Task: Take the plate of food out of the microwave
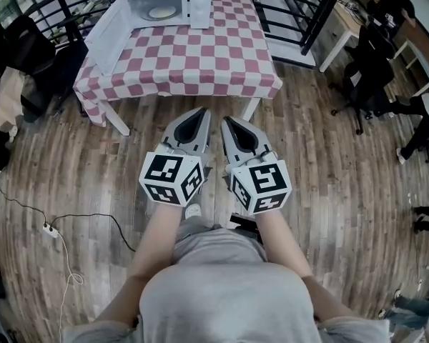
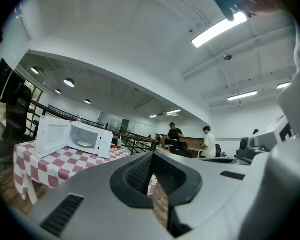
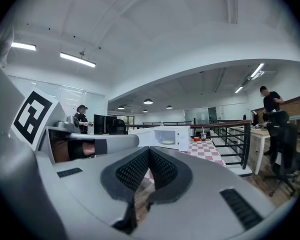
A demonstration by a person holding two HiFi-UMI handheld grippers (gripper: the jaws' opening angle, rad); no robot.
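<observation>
- White microwave [image 1: 161, 6] stands at the far end of the pink-checked counter [image 1: 200, 63], its door [image 1: 109, 36] swung wide to the left.
- Inside its cavity lies the plate of food [image 1: 161, 12], pale and round.
- Over the wooden floor [image 1: 329, 177], well short of the counter, the left tongs [image 1: 199, 113] and the right tongs [image 1: 227, 120] are held level, side by side.
- Both are pinched closed, with nothing between them.

A brown wood-plank floor [image 1: 329, 191] ran under a white-legged table draped in a red-and-white checked cloth [image 1: 200, 70]. Black metal railings [image 1: 319, 23] stood behind it, and a black office chair [image 1: 365, 95] to its right. Long fluorescent tube lights [image 2: 219, 29] glowed on the white ceiling [image 2: 115, 34].
</observation>
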